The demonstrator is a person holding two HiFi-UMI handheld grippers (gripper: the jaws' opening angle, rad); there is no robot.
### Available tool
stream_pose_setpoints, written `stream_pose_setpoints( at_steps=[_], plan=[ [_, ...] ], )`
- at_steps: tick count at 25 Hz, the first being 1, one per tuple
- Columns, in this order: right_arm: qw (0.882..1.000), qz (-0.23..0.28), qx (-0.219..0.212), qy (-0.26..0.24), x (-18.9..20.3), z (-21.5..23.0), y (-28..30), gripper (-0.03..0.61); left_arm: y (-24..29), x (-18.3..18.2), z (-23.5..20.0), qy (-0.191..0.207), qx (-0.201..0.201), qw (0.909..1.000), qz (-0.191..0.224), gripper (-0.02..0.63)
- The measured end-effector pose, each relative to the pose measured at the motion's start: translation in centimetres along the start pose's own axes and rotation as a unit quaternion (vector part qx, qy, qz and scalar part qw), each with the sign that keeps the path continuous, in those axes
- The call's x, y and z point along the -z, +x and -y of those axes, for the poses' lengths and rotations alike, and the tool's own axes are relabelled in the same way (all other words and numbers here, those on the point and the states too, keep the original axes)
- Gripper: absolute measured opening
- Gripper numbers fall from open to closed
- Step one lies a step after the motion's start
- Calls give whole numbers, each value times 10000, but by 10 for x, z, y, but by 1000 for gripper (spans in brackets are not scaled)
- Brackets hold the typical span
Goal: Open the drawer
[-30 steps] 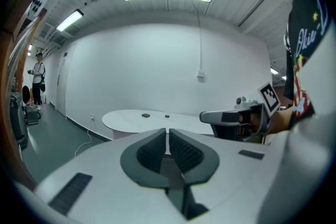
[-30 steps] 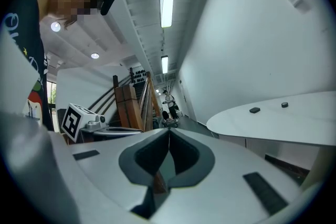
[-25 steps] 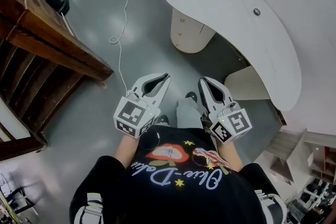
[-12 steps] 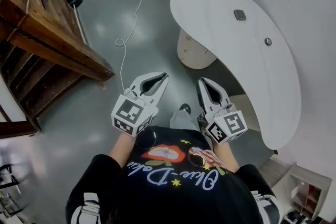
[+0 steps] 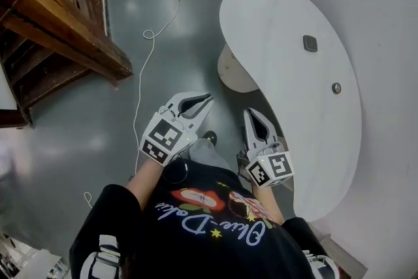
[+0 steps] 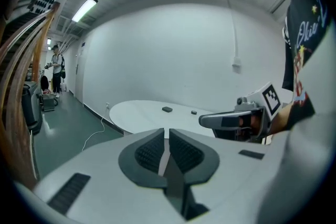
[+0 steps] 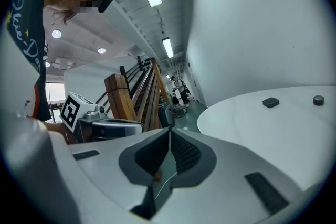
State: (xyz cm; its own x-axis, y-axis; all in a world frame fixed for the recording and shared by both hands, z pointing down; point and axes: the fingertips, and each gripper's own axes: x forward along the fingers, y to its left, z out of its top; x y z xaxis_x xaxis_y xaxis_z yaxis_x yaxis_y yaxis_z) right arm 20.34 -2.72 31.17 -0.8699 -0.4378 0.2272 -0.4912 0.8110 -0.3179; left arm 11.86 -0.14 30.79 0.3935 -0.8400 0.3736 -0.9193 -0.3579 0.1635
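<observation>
A cream rounded cabinet (image 5: 230, 72) stands under the white curved table (image 5: 287, 108); I cannot make out its drawer fronts from here. In the head view my left gripper (image 5: 209, 96) is held out over the grey floor, short of the cabinet, jaws shut and empty. My right gripper (image 5: 247, 112) hangs beside the table's near edge, also shut with nothing in it. The left gripper view has its shut pads (image 6: 165, 131) aimed at the table (image 6: 152, 113), with the right gripper (image 6: 210, 120) alongside. In the right gripper view the closed tips (image 7: 169, 131) point along the table edge (image 7: 247, 118).
A wooden staircase (image 5: 59, 23) fills the upper left. A white cable (image 5: 147, 55) trails across the floor toward the wall. On the tabletop lie a small dark square (image 5: 309, 43) and a round puck (image 5: 336, 87). A person (image 6: 55, 68) stands far down the corridor.
Both grippers have advanced toward the table and cabinet, which now sit closer and lower in the head view. The staircase has slid off to the upper left. Jaws stay shut.
</observation>
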Motion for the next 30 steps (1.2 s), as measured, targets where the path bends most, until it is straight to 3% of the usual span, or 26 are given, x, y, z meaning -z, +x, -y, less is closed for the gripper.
stream_pose_setpoints(
  at_steps=[10, 15, 18, 30],
  plan=[
    [9977, -611, -230, 181, 50, 28, 51, 2, 59, 49, -47, -173, -219, 9986, -440, 12],
    [9986, -411, 309, 90, 68, 59, 88, 2, 92, 63, -93, -312, -276, 9991, -126, 12],
    [9976, -372, 543, 213, 86, 73, 106, 2, 112, 83, -113, -304, -243, 9990, -241, 12],
    [9942, -794, 649, 328, 157, 95, 156, 2, 203, 152, -151, -531, 154, 9977, -401, 42]
  ],
)
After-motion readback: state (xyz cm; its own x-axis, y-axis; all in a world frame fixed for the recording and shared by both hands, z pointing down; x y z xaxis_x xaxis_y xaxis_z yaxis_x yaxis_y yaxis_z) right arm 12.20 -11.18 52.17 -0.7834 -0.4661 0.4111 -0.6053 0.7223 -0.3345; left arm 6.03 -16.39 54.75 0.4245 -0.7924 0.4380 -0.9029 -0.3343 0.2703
